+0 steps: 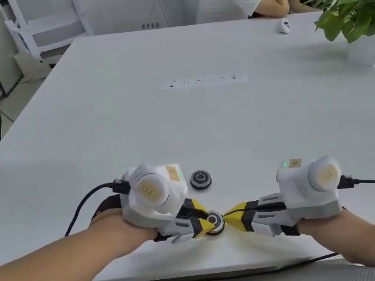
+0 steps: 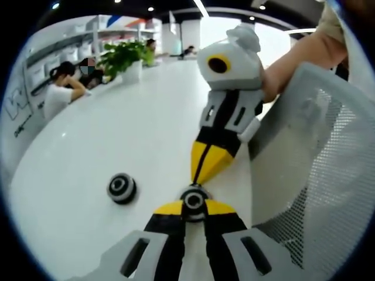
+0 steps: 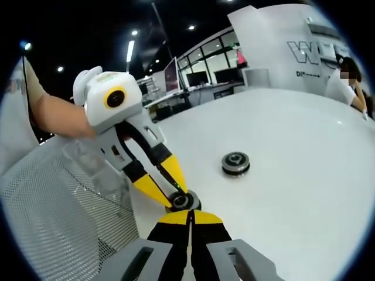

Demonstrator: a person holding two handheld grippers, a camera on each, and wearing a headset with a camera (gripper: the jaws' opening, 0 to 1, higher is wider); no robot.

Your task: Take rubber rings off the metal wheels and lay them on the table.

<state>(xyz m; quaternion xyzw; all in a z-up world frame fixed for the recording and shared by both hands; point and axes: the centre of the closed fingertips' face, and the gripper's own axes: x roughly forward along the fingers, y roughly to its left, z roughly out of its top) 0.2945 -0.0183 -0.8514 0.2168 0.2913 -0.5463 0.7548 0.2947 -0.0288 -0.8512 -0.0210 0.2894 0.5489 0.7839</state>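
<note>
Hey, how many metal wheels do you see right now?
2. One wheel is clamped in the left gripper, with the right gripper's closed tips right at it, near the table's front edge. The other wheel lies free just beyond them. None looks hidden.

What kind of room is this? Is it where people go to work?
Probably an office or a work lab. There is a big white table with a socket strip set into it, a mesh office chair, and people sitting at the table near a potted plant.
</note>
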